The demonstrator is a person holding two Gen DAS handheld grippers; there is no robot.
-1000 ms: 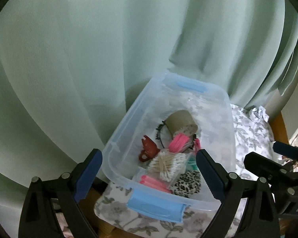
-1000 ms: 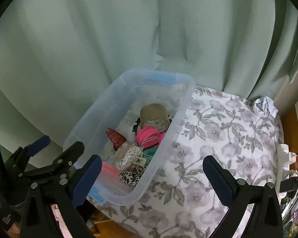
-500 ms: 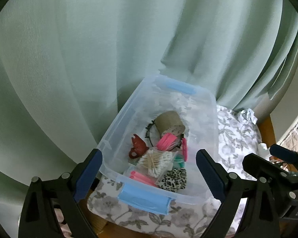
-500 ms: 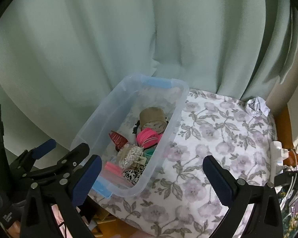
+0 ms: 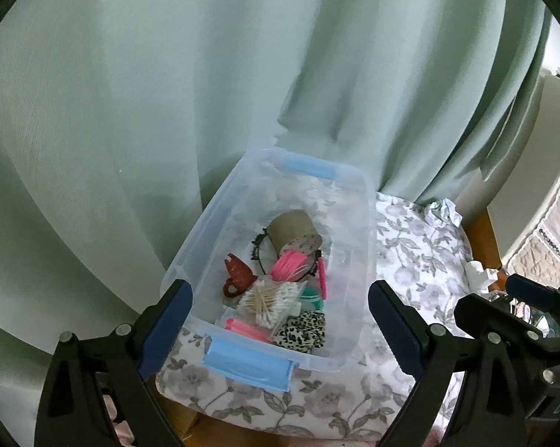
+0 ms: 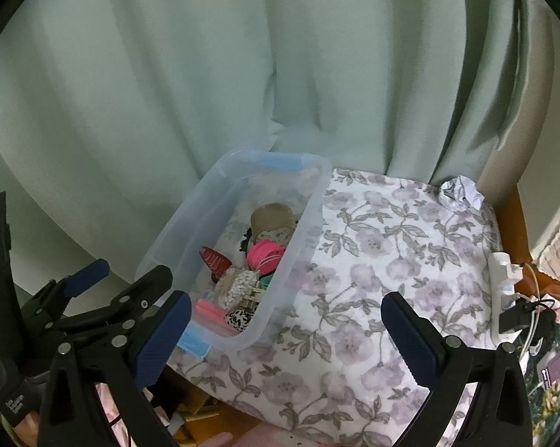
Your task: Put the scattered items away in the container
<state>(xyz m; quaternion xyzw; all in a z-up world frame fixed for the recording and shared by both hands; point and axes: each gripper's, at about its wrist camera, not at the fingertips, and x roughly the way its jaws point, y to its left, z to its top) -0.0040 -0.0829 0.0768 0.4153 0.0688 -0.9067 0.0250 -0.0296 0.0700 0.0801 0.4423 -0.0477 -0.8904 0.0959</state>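
Left gripper point(image 5: 280, 313): jaws spread wide, nothing held between the pads. The bin point(image 5: 367, 246), clear with blue latches, is seen directly ahead of it and partly between its fingers, on the floral cloth point(image 5: 421, 246). Right gripper point(image 6: 283, 329): jaws likewise spread, empty; the bin point(image 6: 306, 223) lies ahead and to its left, bare cloth point(image 6: 391, 260) straight ahead.

Bin contents, as seen from the left gripper: a brown roll point(image 5: 293, 229) at the far end, a pink coil point(image 5: 291, 266) just in front of it and touching, a dark red hair claw point(image 5: 239, 273) to the left, a swab pack point(image 5: 270, 300) nearer, a leopard scrunchie point(image 5: 304, 329) at the near right corner, pink sticks point(image 5: 244, 327) against the near wall. A teal item is partly hidden under the swabs; its kind cannot be told.

Surroundings: a green curtain point(image 6: 242, 74) hangs close behind the bin and touches its far end. A crumpled foil ball point(image 6: 460, 193) rests at the far right corner of the cloth, well apart from the bin. A white power strip point(image 6: 503, 279) with cables is noted at the cloth's right edge, beyond the right gripper's right finger. The left gripper point(image 6: 104, 298) is seen beside the right gripper's left finger, just short of the bin's near wall. Nothing is seen between either gripper and the bin opening.
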